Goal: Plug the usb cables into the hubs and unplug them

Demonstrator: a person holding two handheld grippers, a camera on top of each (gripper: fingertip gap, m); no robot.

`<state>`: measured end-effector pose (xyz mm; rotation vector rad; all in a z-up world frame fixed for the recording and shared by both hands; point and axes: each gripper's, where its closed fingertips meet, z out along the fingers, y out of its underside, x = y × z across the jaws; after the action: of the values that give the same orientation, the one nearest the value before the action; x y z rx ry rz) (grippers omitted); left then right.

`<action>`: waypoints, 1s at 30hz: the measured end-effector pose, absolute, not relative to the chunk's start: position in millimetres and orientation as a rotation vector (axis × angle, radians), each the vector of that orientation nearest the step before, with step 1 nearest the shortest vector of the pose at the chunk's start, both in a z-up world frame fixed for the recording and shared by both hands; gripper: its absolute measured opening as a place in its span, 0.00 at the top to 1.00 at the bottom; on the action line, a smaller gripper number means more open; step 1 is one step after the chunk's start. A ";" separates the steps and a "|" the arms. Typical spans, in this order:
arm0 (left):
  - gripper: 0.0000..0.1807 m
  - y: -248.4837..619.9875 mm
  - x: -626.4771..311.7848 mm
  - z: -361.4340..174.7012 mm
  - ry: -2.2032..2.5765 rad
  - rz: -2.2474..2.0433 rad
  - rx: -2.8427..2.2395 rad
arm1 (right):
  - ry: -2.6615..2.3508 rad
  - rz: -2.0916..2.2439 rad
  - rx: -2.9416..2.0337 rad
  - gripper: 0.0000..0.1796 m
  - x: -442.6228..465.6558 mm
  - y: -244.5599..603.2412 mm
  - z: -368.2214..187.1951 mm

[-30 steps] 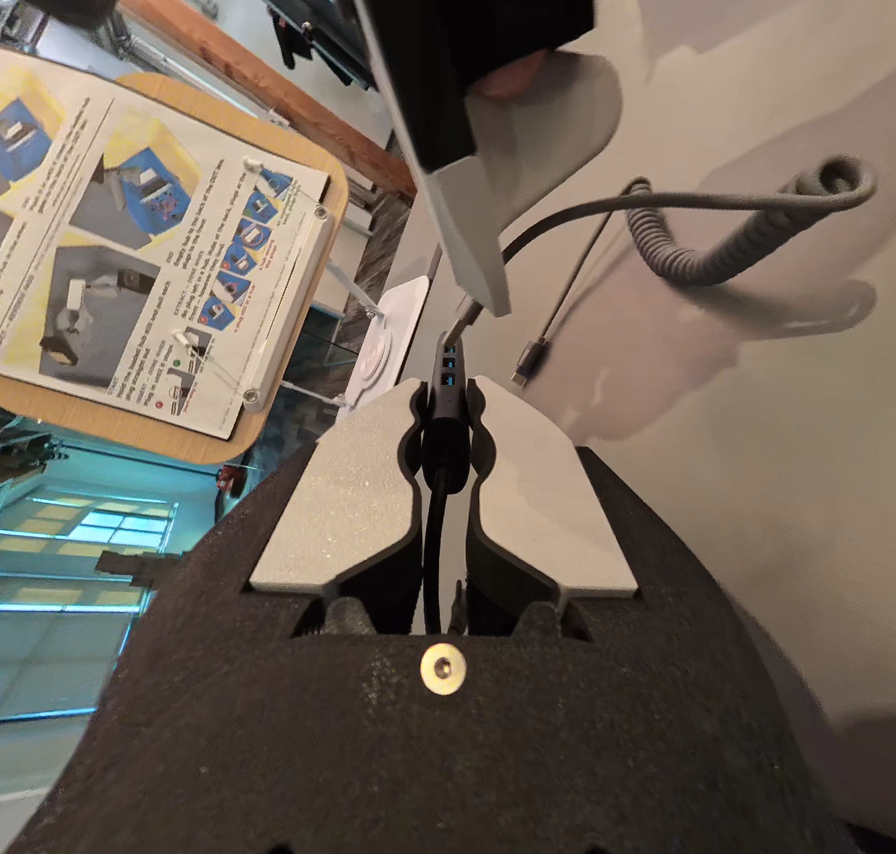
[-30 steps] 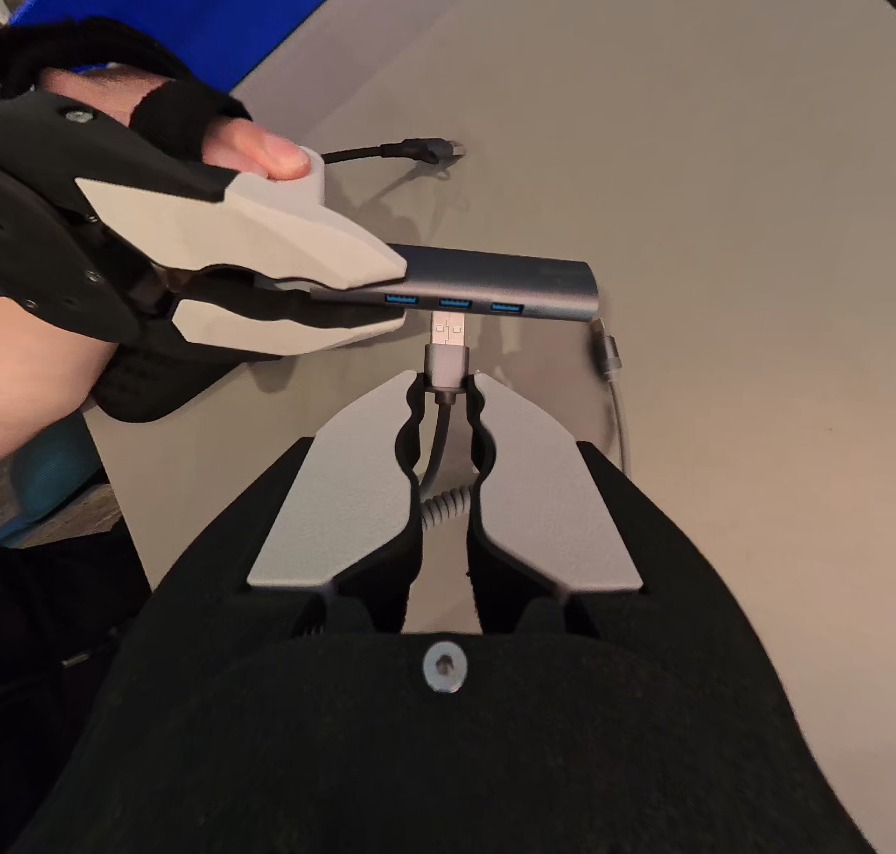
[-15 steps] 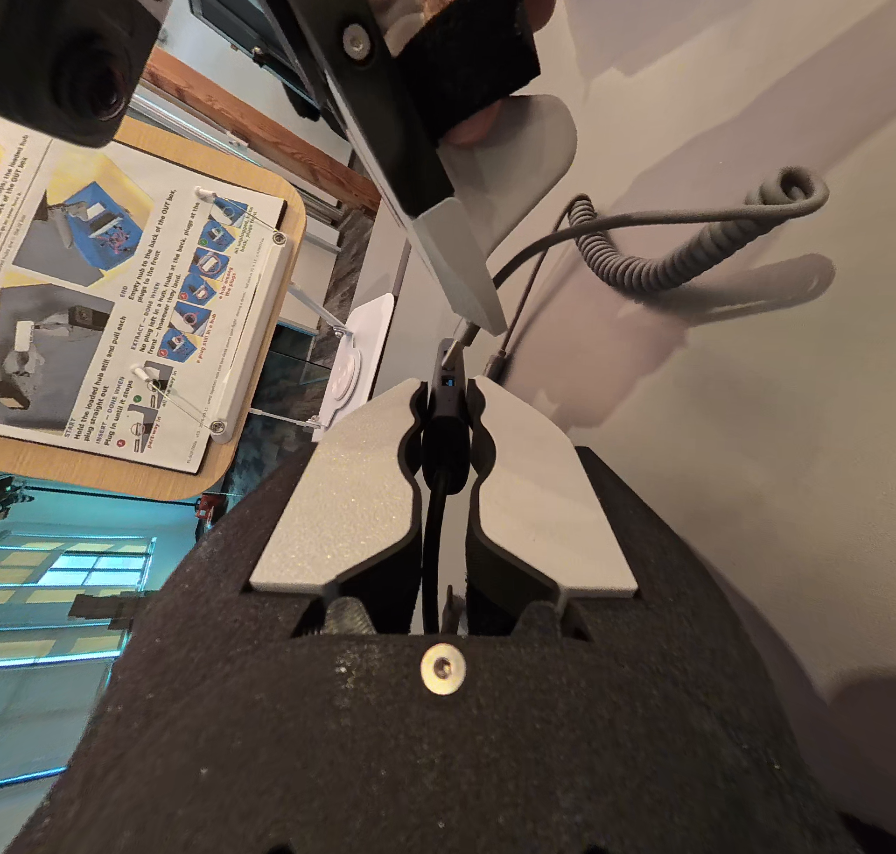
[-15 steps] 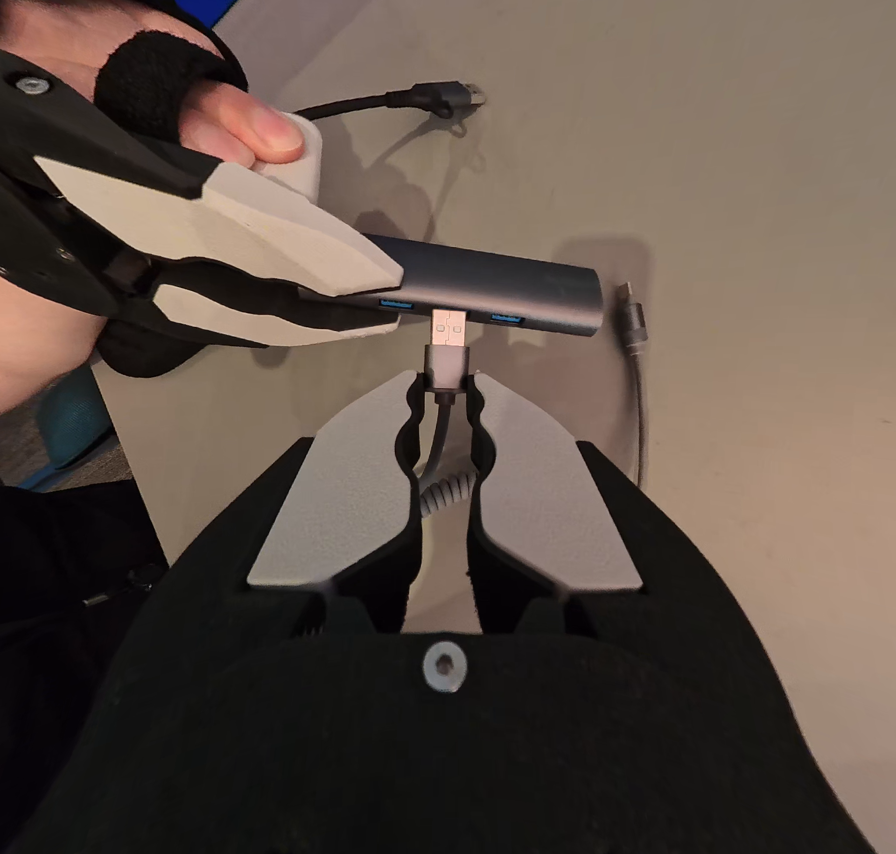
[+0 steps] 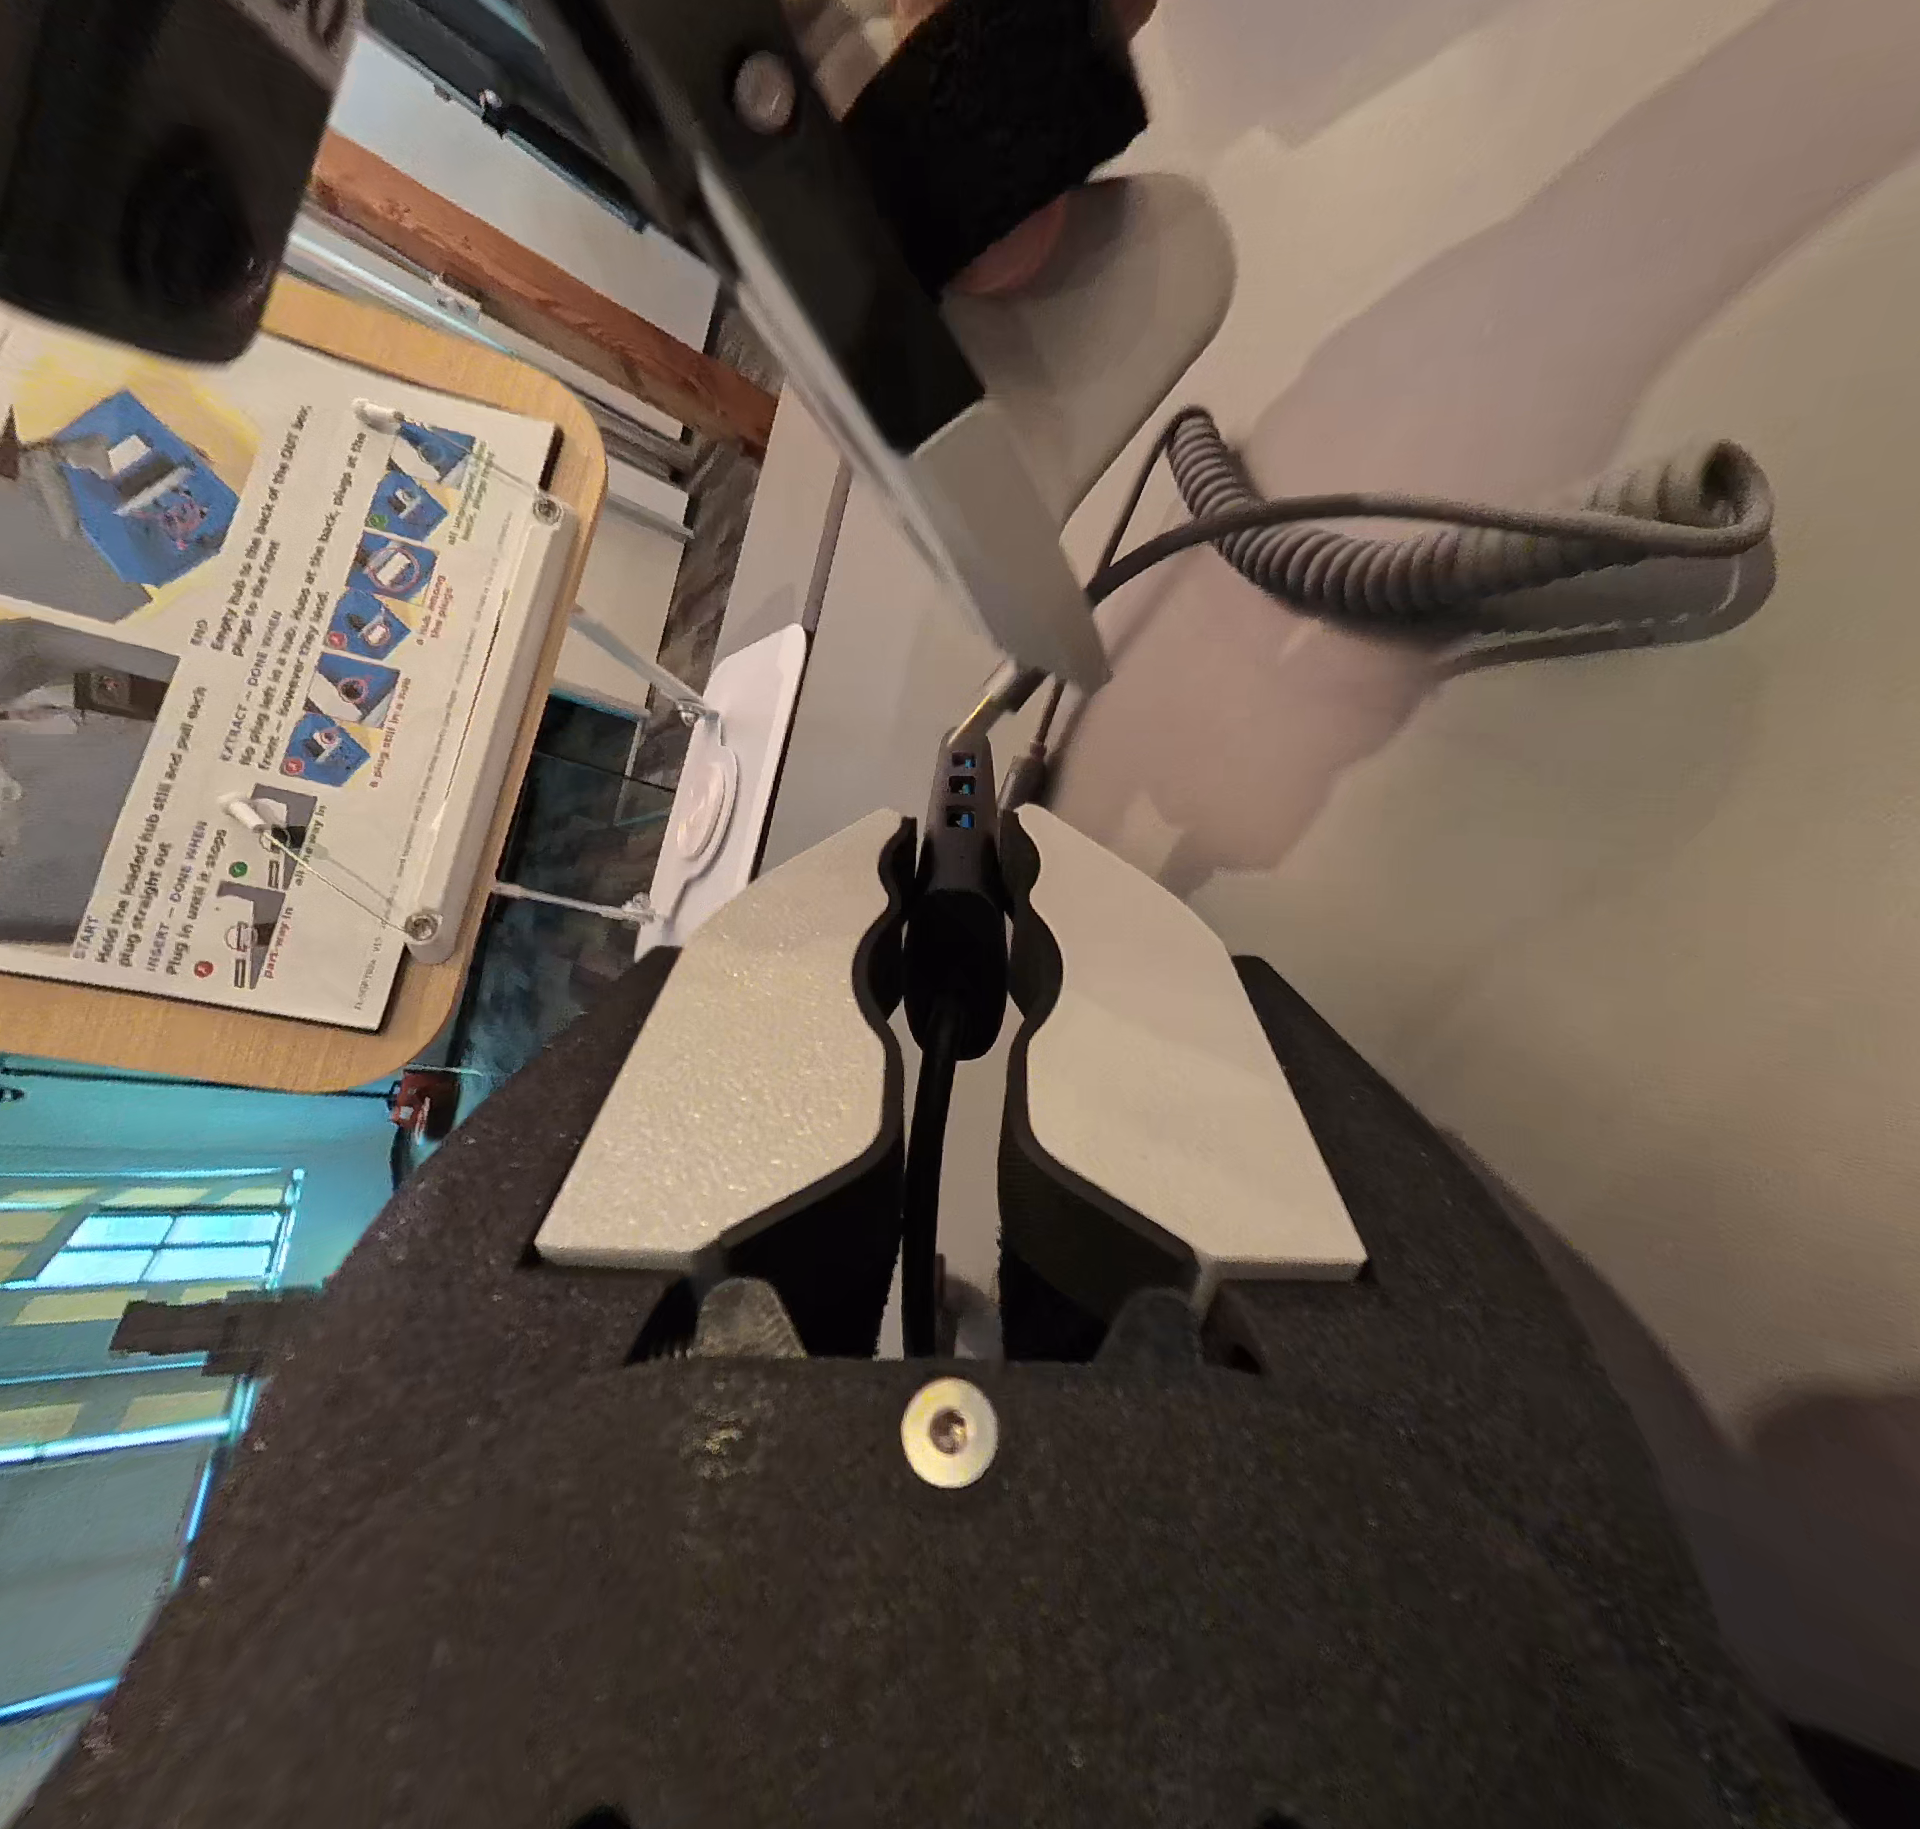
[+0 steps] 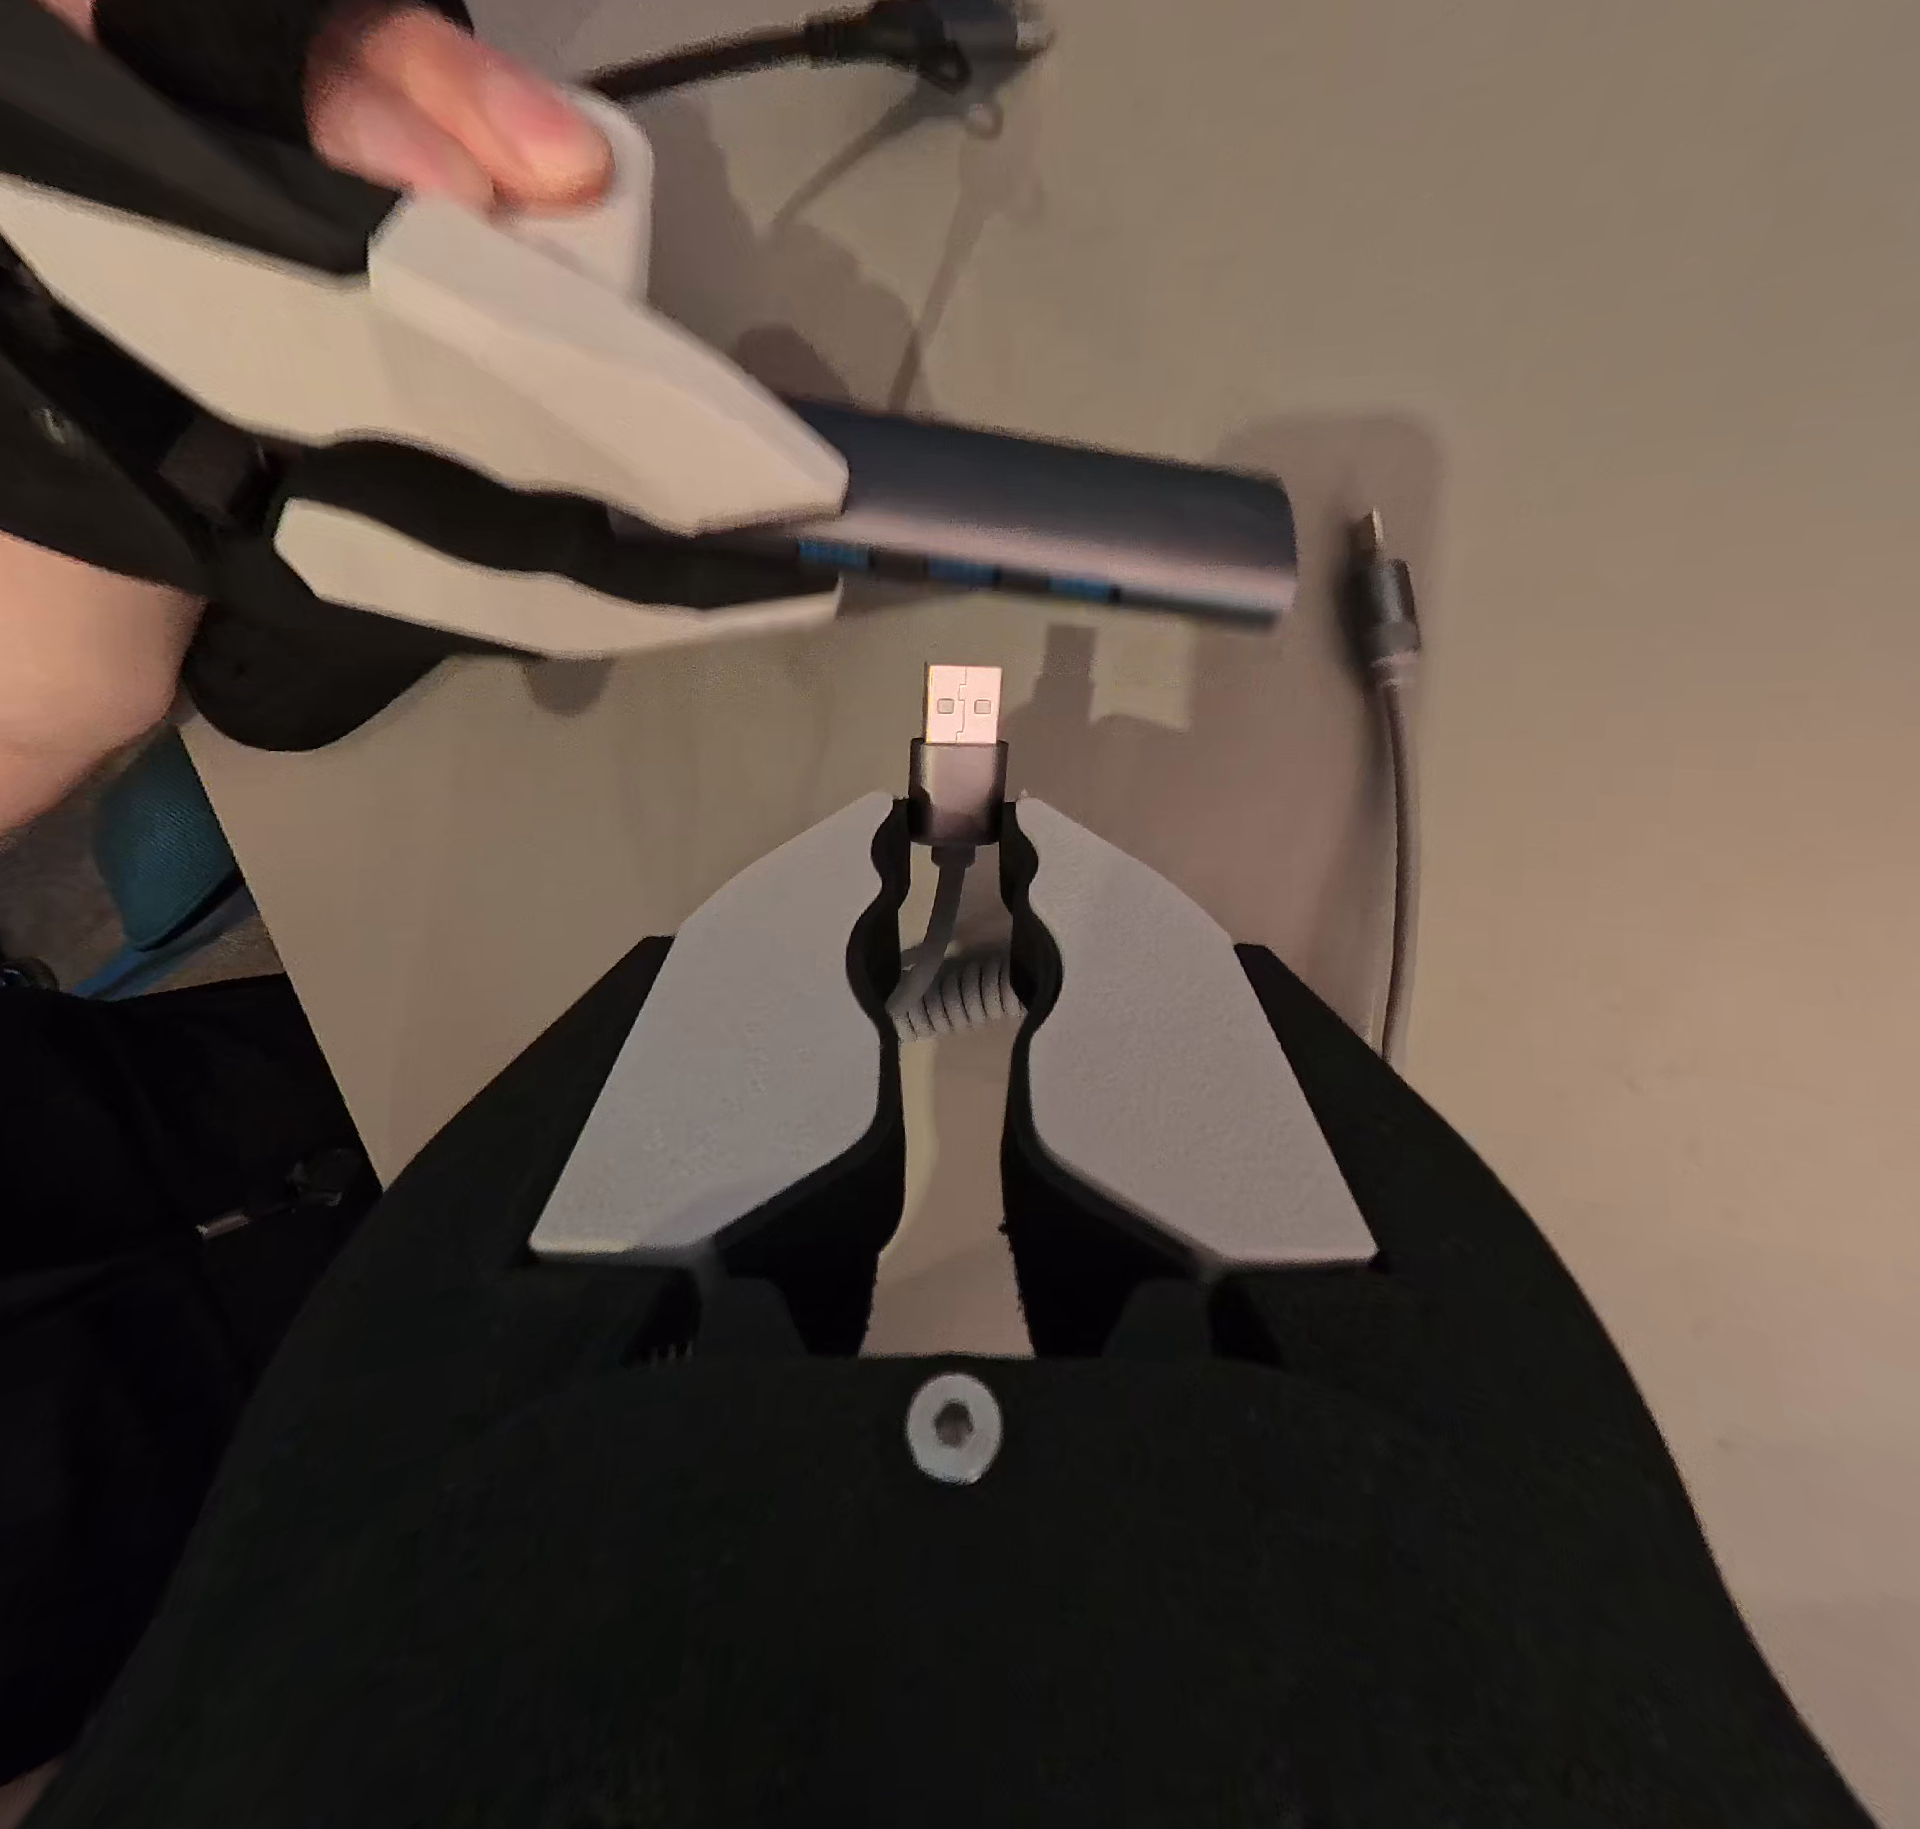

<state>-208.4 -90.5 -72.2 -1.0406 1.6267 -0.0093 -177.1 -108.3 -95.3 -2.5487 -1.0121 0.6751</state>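
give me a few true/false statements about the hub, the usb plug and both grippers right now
1. The right gripper holds the usb plug. True.
2. The plug sits inside a hub port. False: it is clear of the hub, with a gap between them.
3. The left gripper is shut on the hub. True.
4. The hub lies flat on the table. False: it is held above it.
5. The plug's cable is coiled. True.
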 end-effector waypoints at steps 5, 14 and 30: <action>0.92 -65.9 -235.2 -58.1 1.503 0.003 -1.116 | -1.029 0.676 -2.602 0.91 -191.5 -107.0 -121.5; 0.92 -54.9 -256.7 -28.8 1.344 0.061 -1.073 | -0.817 0.687 -2.331 0.82 -208.9 -69.7 -128.9; 0.92 -80.8 -228.9 -17.3 1.356 0.108 -0.892 | 0.067 1.651 -1.926 0.64 -204.8 -30.2 -38.3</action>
<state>-228.9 -80.8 -17.3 -0.8922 1.3560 0.1076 -204.8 -30.2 -38.3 -1.9264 0.0667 1.6506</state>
